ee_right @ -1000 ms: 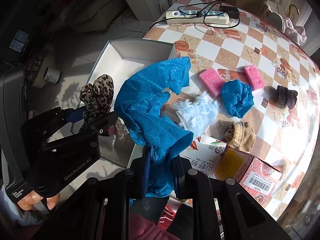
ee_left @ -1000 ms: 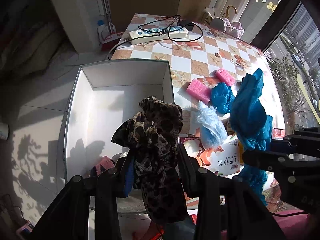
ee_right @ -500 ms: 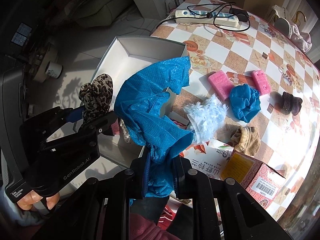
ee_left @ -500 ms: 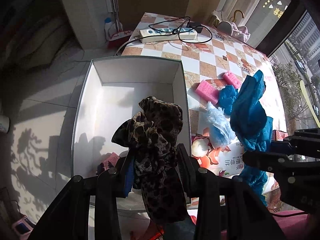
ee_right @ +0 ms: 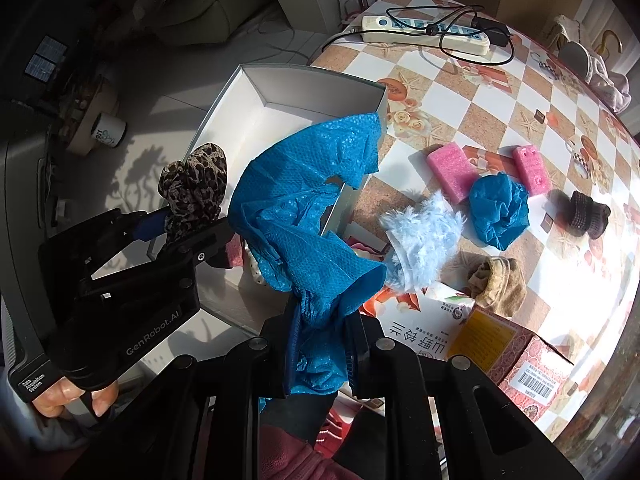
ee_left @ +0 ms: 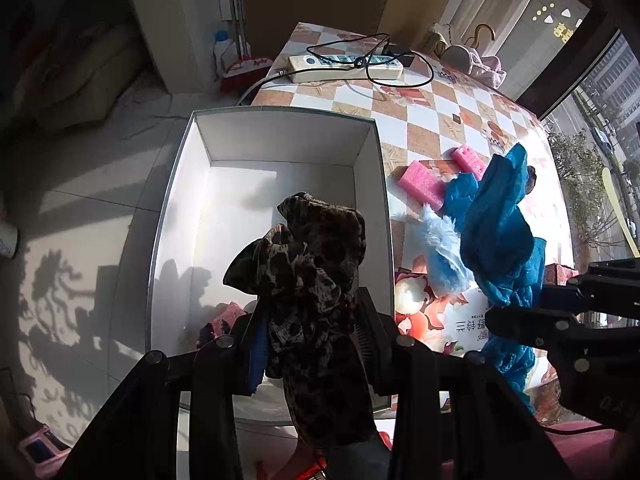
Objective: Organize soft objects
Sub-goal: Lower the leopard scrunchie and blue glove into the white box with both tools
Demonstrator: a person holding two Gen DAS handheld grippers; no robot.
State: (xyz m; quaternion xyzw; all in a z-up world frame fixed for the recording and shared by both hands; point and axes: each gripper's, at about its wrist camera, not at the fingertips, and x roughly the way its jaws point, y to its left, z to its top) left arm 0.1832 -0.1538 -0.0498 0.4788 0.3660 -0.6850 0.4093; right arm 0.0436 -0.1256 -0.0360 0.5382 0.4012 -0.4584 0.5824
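Left wrist view first: my left gripper (ee_left: 312, 328) is clamped on a leopard-print fabric piece (ee_left: 316, 276), which bunches up above the fingers and hangs out below them too. It sits right over the near end of the white box (ee_left: 280, 128), with the box's pale floor showing behind it. Something pinkish (ee_left: 224, 316) lies in the near corner of the box, partly hidden by the fingers, so I can't tell what it is.

From the right wrist cam, my right gripper (ee_right: 320, 344) is pinching a blue plastic cover (ee_right: 308, 216) tight, pads squeezed onto the crumpled stuff. The loose end flares up and drapes across the box's right wall, so it's hanging partly over the box and partly over the checkered table (ee_right: 460, 92).

Out on the table, beyond the right gripper's fingers: a fluffy light-blue thing (ee_right: 420, 240), a second crumpled blue cover (ee_right: 498, 210), two pink sponges (ee_right: 450, 170), a tan sock (ee_right: 498, 286) and a dark knit piece (ee_right: 586, 214). A tissue pack (ee_right: 420, 340) lies just beside the gripper, touching a pink carton (ee_right: 532, 364). A power strip (ee_right: 424, 32) sits at the far edge.
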